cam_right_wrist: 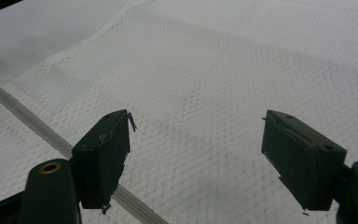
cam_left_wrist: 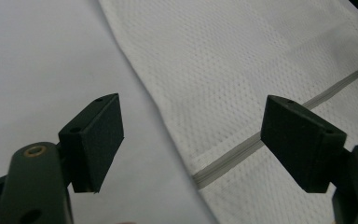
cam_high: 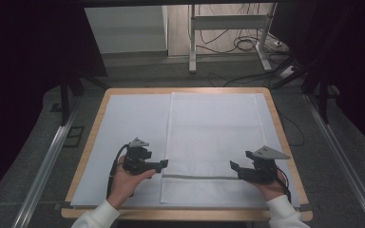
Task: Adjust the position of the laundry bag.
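A white mesh cloth (cam_high: 214,137) lies flat on the table's middle, reaching from the far edge to the near edge. A thin grey stripe (cam_high: 199,177) crosses it close to the near end. My left gripper (cam_high: 164,165) sits at the cloth's left edge just above the stripe, open, with nothing between its jaws. In the left gripper view the left gripper (cam_left_wrist: 191,123) straddles the cloth's edge (cam_left_wrist: 168,121) and the stripe (cam_left_wrist: 242,149). My right gripper (cam_high: 235,167) hovers over the cloth's right part near the stripe, open and holding nothing. The right gripper view has the right gripper (cam_right_wrist: 198,128) over mesh, the stripe (cam_right_wrist: 28,119) at its left.
A pale sheet (cam_high: 123,128) covers the wooden table (cam_high: 88,147) under the cloth. Metal rails (cam_high: 47,161) run along the floor on both sides. A desk frame (cam_high: 192,42) and loose cables (cam_high: 247,45) stand beyond the far edge.
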A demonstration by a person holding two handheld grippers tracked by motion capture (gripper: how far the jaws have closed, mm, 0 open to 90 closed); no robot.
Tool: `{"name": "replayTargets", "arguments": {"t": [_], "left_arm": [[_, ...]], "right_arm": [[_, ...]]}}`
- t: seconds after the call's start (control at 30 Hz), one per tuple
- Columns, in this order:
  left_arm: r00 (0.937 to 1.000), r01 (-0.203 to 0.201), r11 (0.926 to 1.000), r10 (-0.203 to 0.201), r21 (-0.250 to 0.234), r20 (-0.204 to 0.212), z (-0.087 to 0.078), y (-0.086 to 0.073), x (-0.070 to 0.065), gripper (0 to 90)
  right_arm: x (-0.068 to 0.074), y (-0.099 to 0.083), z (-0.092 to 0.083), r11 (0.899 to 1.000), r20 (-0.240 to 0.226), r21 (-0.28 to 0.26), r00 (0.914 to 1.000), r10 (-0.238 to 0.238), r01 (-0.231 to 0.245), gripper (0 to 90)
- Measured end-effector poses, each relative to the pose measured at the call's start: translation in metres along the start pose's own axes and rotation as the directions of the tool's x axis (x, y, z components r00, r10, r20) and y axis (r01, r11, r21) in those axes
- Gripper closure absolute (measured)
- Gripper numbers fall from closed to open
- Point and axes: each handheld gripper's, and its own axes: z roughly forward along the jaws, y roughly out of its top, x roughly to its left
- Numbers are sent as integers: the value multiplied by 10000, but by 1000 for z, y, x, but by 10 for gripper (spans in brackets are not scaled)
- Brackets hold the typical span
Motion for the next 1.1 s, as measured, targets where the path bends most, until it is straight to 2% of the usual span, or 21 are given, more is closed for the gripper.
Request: {"name": "replayTargets", "arguments": {"t": [0.1, 0.13, 0.23, 0.4, 0.5, 0.63, 0.7, 0.97, 1.1], "left_arm": [[10000, 52, 9999, -51, 126, -32, 4, 2, -2, 227], [9998, 213, 9995, -213, 243, -8, 9, 4, -3, 228], [9995, 318, 9989, -319, 331, 19, 12, 4, -3, 228], [9989, 470, 9970, -472, 607, 26, 19, 2, -3, 235], [9974, 724, 9943, -717, 782, -114, 22, -2, 0, 247], [9967, 808, 9925, -796, 920, -163, 24, -5, 2, 293], [9967, 808, 9900, -799, 1154, -127, 27, -7, 2, 318], [9937, 1060, 9827, -1102, 1519, 194, 36, -10, 4, 370], [9920, 1215, 9803, -1252, 1557, 143, 41, -11, 6, 378]], "right_arm": [[0, 0, 1, 10000, -9, 6, 10000, -7, 7, 227], [0, 0, 2, 10000, 2, 44, 10000, -22, 22, 227], [0, -1, 2, 10000, 40, 42, 10000, -26, 25, 227], [0, 0, 2, 10000, 82, 37, 10000, -1, 0, 227], [1, 0, 1, 10000, 127, 33, 9999, -26, 26, 226], [1, -1, 1, 10000, 170, 12, 9998, -43, 43, 226], [1, 0, 1, 10000, 203, 24, 9998, -68, 68, 225], [3, 0, 2, 9998, 261, 46, 9995, -176, 175, 223], [3, 0, 1, 9997, 259, 19, 9994, -230, 229, 223]]}}
